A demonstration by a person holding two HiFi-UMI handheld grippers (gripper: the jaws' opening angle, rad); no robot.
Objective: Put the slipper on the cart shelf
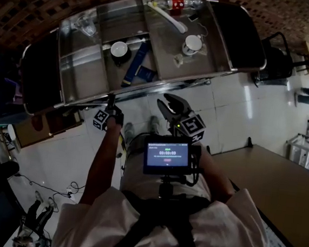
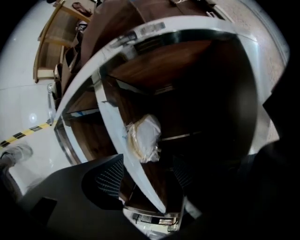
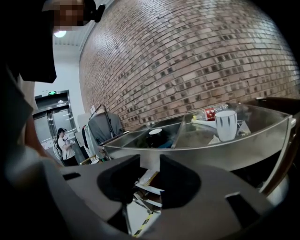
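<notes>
A white slipper (image 2: 143,138) wrapped in clear plastic lies on a dark wooden shelf (image 2: 159,65) of the cart, just behind the cart's white frame bar (image 2: 112,126). My left gripper (image 2: 146,176) is open, its pads spread wide on either side of the bar, and the slipper lies beyond them, free of both. In the head view the left gripper (image 1: 111,102) reaches under the rim of the cart's steel top tray (image 1: 225,64). My right gripper (image 1: 171,106) hangs before the cart, a little lower than the tray, open and empty. The shelves are hidden from the head view.
The top tray holds two cups (image 1: 193,43) (image 1: 119,49), a bottle (image 1: 177,2), a blue box (image 1: 137,64) and a long white object (image 1: 167,15). A wooden table (image 1: 268,180) stands at the right, a black chair (image 1: 275,56) beyond it. A person (image 3: 63,143) stands far off.
</notes>
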